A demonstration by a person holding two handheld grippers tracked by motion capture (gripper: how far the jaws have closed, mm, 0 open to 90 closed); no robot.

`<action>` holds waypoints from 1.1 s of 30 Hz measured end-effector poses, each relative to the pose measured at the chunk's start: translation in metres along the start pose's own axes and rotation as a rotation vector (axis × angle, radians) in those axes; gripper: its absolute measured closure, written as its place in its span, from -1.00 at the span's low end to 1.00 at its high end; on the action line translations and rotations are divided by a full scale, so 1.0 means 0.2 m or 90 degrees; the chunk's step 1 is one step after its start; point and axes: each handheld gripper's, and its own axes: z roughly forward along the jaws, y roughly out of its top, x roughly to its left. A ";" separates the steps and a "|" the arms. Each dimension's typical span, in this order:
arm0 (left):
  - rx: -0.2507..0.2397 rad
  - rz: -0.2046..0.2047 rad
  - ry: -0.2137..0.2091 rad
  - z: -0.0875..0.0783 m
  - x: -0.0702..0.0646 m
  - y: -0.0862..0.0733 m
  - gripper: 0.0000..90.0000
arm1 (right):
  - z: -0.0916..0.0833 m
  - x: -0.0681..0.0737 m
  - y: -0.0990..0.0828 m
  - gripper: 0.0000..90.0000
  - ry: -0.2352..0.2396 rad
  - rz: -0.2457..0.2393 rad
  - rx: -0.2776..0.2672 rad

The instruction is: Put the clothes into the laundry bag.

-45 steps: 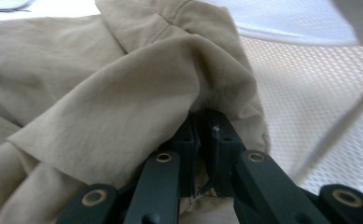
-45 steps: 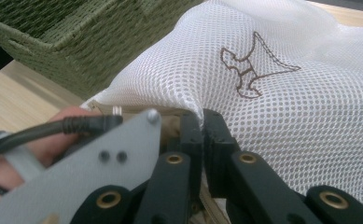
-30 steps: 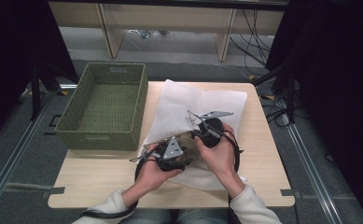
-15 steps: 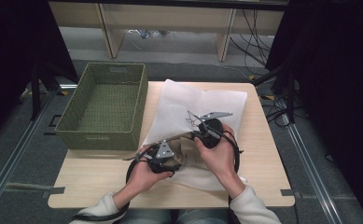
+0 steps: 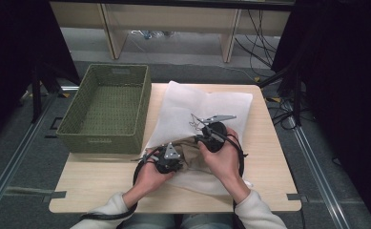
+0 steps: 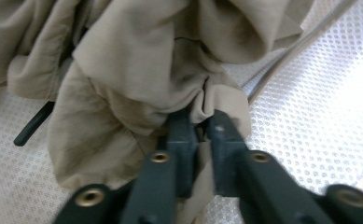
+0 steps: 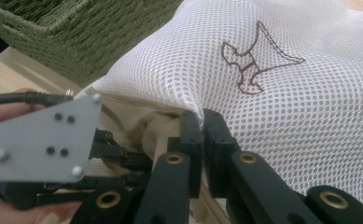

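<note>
A white mesh laundry bag (image 5: 192,102) lies on the wooden table (image 5: 269,157), with a crumpled beige cloth (image 5: 191,153) at its near opening. My left gripper (image 5: 179,153) has just been closing and now pinches a fold of the beige cloth (image 6: 137,60) between its jaws (image 6: 198,121); mesh (image 6: 319,107) lies under the cloth. My right gripper (image 5: 201,138) is shut on the mesh bag's edge (image 7: 286,107), its tips (image 7: 201,119) holding the fabric up over the beige cloth (image 7: 153,126). The left gripper's grey plate (image 7: 44,140) sits close beside it.
A green woven basket (image 5: 116,70) stands at the table's left, right next to the bag; its wall (image 7: 76,28) looms near the right gripper. A brown embroidered figure (image 7: 258,58) marks the mesh. Cables trail by the shelf legs beyond the table.
My left gripper has shifted a little left and toward the near edge, lower onto the cloth. The right gripper has stayed put on the bag.
</note>
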 end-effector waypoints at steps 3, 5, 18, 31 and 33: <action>-0.024 -0.003 0.010 -0.02 0.01 0.03 0.94 | -0.01 0.01 0.00 0.96 0.003 -0.001 0.002; -0.045 -0.013 0.019 -0.02 0.01 0.06 0.95 | -0.01 0.02 0.00 0.96 0.006 -0.008 0.002; -0.138 -0.007 0.096 0.08 0.04 0.18 0.94 | -0.04 0.00 0.02 0.96 0.001 0.003 -0.014; -0.105 0.013 0.016 0.08 0.02 0.10 0.06 | -0.03 -0.02 0.01 0.96 -0.009 0.016 -0.003; -0.109 0.013 0.012 0.04 0.02 0.09 0.02 | -0.02 -0.03 0.01 0.96 -0.005 0.011 -0.004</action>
